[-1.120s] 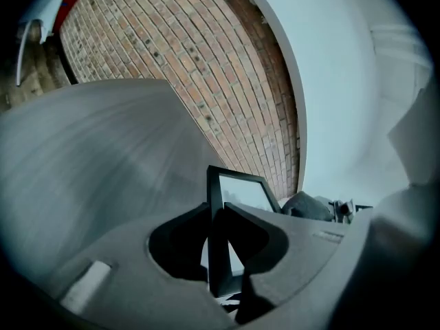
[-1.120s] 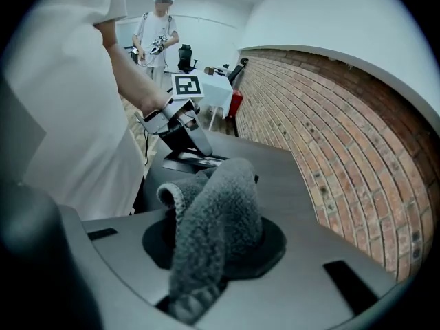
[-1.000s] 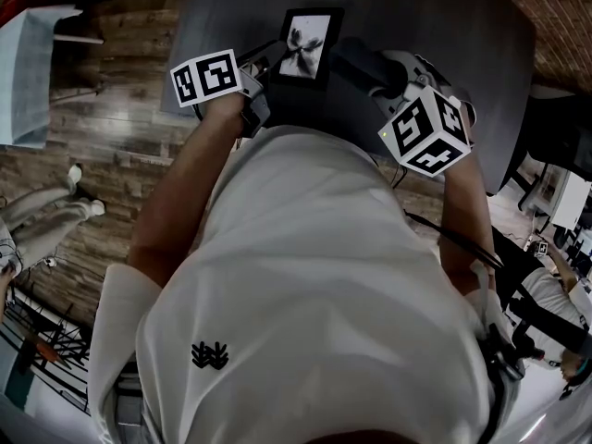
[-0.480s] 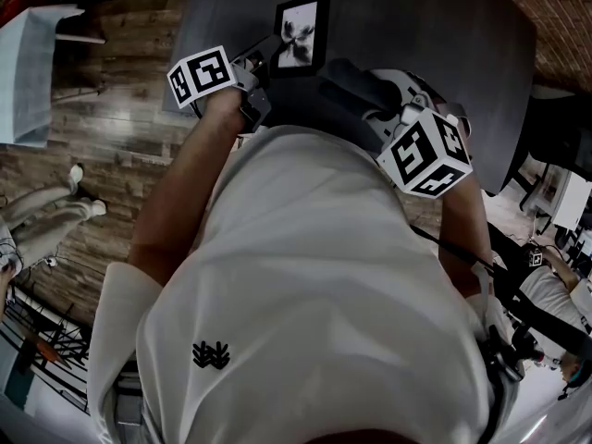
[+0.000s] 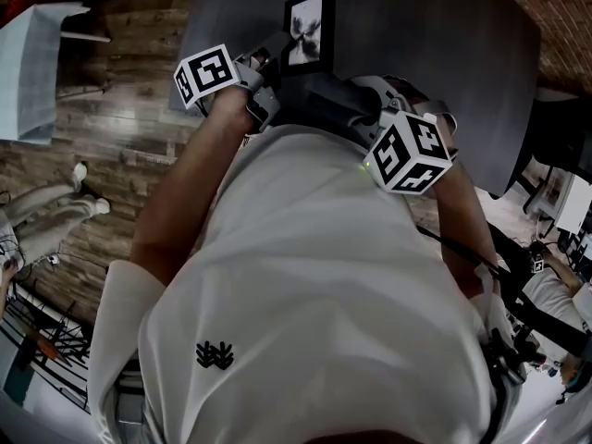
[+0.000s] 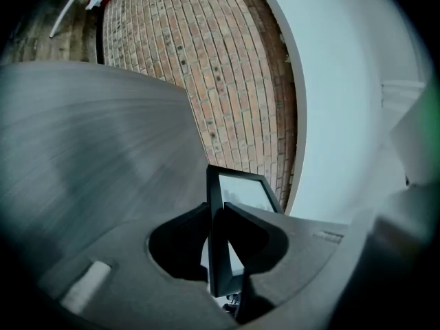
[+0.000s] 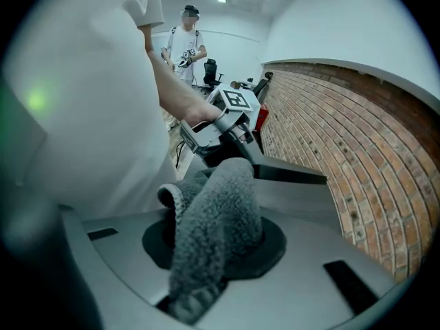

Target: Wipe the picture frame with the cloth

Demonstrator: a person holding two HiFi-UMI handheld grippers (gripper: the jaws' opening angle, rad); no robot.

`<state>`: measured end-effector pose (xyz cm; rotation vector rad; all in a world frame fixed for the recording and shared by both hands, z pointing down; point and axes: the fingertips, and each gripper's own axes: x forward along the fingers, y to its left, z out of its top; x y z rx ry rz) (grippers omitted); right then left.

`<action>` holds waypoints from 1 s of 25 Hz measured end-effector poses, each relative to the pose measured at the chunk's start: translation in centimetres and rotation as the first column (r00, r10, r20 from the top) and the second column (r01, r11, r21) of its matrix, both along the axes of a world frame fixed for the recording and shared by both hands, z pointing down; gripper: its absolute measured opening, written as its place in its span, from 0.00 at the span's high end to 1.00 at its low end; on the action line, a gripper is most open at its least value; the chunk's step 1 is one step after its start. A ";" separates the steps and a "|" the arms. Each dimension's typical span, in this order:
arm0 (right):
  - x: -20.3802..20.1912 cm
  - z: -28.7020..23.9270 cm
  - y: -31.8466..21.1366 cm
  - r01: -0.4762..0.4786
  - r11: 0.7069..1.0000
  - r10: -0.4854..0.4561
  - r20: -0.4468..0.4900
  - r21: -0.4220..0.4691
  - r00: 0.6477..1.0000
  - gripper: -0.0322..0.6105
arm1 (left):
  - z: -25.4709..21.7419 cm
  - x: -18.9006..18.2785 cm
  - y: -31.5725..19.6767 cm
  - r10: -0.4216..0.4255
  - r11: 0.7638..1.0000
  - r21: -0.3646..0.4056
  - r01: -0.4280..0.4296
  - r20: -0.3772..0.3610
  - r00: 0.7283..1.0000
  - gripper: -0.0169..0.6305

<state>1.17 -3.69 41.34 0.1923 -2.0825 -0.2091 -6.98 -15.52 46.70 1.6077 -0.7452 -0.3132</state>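
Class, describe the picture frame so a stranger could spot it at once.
Find the dark grey table beside the brick wall. Over it, the left gripper clamps the picture frame by one edge. It is flat and black-rimmed around a pale print, unlike the fluffy grey cloth.

Blk frame (image 5: 308, 30); bunched grey cloth (image 7: 213, 225)

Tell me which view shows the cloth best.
Right gripper view: the grey fuzzy cloth fills the centre, clamped in the right gripper. Head view: can't make it out among dark gripper parts. Left gripper view: no cloth, only the picture frame held edge-on in the left gripper.
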 end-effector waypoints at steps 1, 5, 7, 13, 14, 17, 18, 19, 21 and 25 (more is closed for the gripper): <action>-0.3 0.3 0.1 0.003 1.000 -0.003 0.007 -0.013 1.000 0.81 | -0.2 0.1 0.0 0.000 1.000 0.001 0.000 -0.008 1.000 0.86; -1.3 1.7 0.3 0.011 0.997 -0.008 0.036 -0.070 0.999 0.81 | -1.3 0.4 0.1 0.001 1.000 0.008 -0.001 -0.042 0.999 0.86; -1.6 2.5 0.4 0.024 0.996 -0.021 0.032 -0.090 0.999 0.81 | -1.7 0.6 0.3 0.002 1.000 0.009 -0.001 -0.057 0.998 0.86; -1.1 3.5 0.8 0.028 0.990 -0.025 0.023 -0.140 0.999 0.81 | -2.6 0.3 0.4 -0.003 1.000 0.022 0.005 -0.071 0.998 0.86; -0.6 3.4 0.7 0.017 0.989 -0.014 0.022 -0.145 1.000 0.81 | -2.6 0.1 0.3 -0.004 1.000 0.029 0.006 -0.065 0.998 0.86; 1.4 3.0 -0.9 -0.053 0.989 0.056 0.019 -0.138 0.998 0.81 | -2.8 -0.6 0.2 0.010 0.998 0.055 -0.008 -0.039 0.999 0.86; 2.1 2.7 -1.7 -0.086 0.988 0.090 0.022 -0.129 0.996 0.81 | -2.9 -0.7 0.2 0.020 0.998 0.064 -0.018 -0.029 0.999 0.86; 2.9 2.3 -2.6 -0.124 0.985 0.128 0.029 -0.117 0.991 0.81 | -2.9 -0.7 0.3 0.032 0.997 0.073 -0.031 -0.018 0.999 0.86; 4.3 1.0 -4.8 -0.205 0.975 0.210 0.058 -0.081 0.976 0.81 | -3.0 -0.5 0.6 0.062 0.994 0.088 -0.062 0.002 0.998 0.86; 6.1 -2.2 -8.9 -0.335 0.942 0.332 0.129 0.003 0.934 0.81 | -3.0 0.6 1.7 0.117 0.988 0.099 -0.118 0.013 0.993 0.86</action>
